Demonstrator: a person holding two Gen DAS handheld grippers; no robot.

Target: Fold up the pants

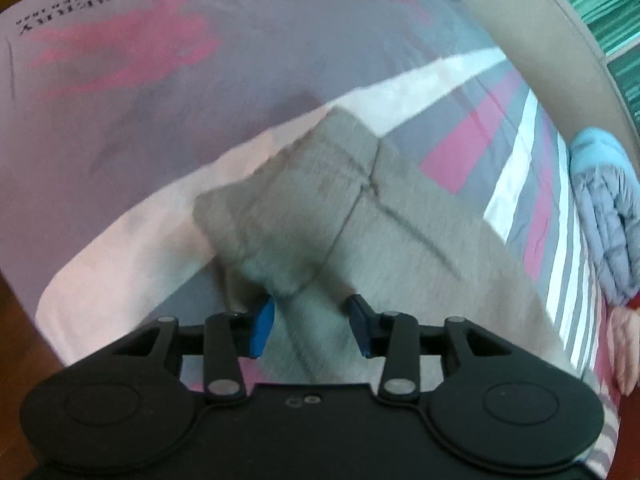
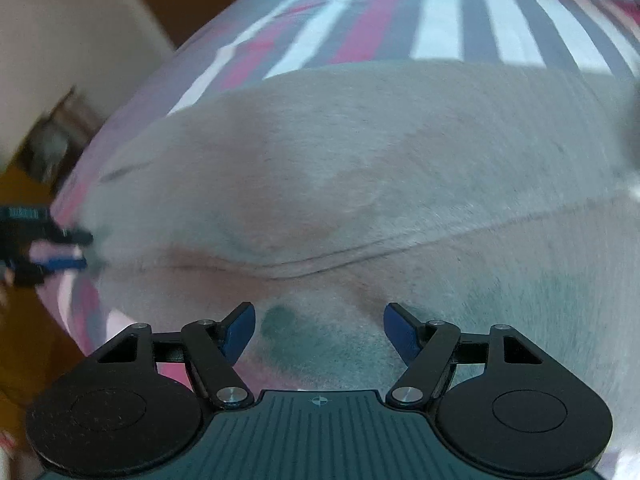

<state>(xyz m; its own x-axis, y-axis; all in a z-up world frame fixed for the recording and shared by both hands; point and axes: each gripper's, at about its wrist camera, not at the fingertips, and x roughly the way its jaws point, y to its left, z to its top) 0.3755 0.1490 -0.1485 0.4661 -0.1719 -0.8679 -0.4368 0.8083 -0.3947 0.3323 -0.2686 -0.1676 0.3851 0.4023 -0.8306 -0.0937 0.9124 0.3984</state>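
Both my grippers, left point(image 1: 310, 320) and right point(image 2: 319, 330), are spread wide, holding nothing. Grey pants point(image 2: 360, 168) lie on the striped bed point(image 2: 440, 20). Grabbing too little cloth could let the fold slip.

pants: 1, grey point(image 1: 384, 220), spread on the bed
grippers: 2, left point(image 1: 310, 326) at the pants' edge, right point(image 2: 319, 330) over the pants
blue fingers: 2 per gripper point(image 1: 264, 326)
bed: 1, striped cover point(image 1: 516, 160) under the pants
jacket: 1, blue puffy point(image 1: 608, 208), on the bed beside the pants
printed logos on cover: 2, one point(image 1: 92, 4) beyond the pants
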